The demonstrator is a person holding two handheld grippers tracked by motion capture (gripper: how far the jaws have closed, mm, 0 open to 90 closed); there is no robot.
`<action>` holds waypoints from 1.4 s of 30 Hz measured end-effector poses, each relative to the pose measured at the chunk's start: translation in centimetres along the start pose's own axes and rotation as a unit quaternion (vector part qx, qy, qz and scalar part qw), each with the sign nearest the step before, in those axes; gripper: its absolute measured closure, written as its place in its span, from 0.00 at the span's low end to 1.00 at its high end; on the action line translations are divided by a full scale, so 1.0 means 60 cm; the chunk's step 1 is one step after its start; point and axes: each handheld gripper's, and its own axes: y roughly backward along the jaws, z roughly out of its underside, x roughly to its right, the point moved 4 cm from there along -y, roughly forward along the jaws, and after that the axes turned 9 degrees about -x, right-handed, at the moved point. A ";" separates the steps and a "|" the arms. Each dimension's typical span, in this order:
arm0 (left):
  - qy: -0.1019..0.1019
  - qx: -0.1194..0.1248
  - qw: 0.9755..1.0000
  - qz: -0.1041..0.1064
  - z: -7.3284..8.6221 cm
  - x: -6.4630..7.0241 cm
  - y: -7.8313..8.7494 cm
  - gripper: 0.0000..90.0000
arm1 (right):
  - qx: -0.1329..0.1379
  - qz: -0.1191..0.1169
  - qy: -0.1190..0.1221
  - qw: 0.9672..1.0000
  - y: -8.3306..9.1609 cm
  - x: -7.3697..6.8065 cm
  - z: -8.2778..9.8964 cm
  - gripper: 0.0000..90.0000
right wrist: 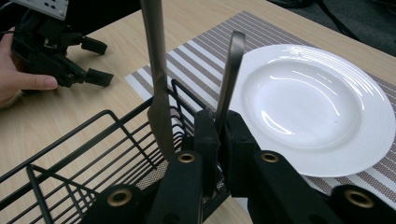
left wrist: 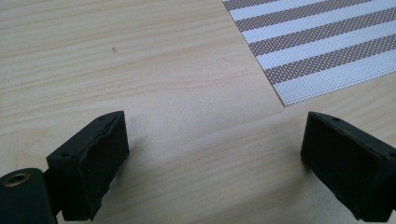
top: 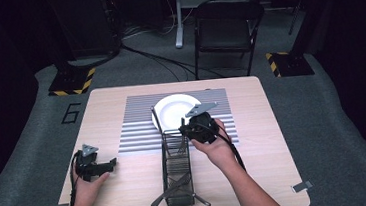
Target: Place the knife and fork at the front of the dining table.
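A: Left to right across the wooden table [top: 128, 183] — what open room at the edges?

B: Bare wood along the near-left, where the left gripper [left wrist: 215, 158] rests low over the tabletop, jaws wide apart, nothing between them. Just beyond its right jaw, the corner of the striped placemat [left wrist: 322, 51]. In the high view, same left gripper [top: 94, 166] well apart from the rack, with clear wood between. More bare wood to the far right, out to the table's right edge.

A: And the containers?

B: Centre: black wire cutlery rack [top: 176, 169], long and narrow, far end on the placemat. Lying in its near end, cutlery pieces crossed, handles poking out past the near corners; kinds hard to tell. Upright at its far end, a knife [right wrist: 156, 88], blade down among the wires. Behind the rack, on the placemat, a white plate [right wrist: 322, 102], empty.

A: Position of the utensil against the right gripper?

B: Slim metal utensil handle [right wrist: 229, 74] pinched between the pads of the right gripper [right wrist: 218, 135], jaws drawn tight together on it, handle rising steeply from the grip. Held at the rack's far corner, just beside the upright knife and in front of the plate's near rim. Seen from above, right gripper [top: 200, 127] at the rack's far right corner, hand wrapped around it from below.
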 end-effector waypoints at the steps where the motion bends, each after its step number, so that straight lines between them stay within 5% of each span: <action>1: 0.000 0.000 1.000 0.000 0.000 0.000 0.000 0.08 | 0.000 0.001 0.003 1.000 0.000 -0.001 0.001 0.95; 29: -0.001 -0.003 1.000 0.002 0.000 0.000 0.001 0.08 | -0.033 0.024 0.027 0.999 -0.033 -0.018 0.021 0.96; 42: -0.001 -0.003 1.000 0.002 0.000 0.000 0.001 0.08 | -0.038 0.016 0.027 0.999 -0.032 -0.019 0.019 0.97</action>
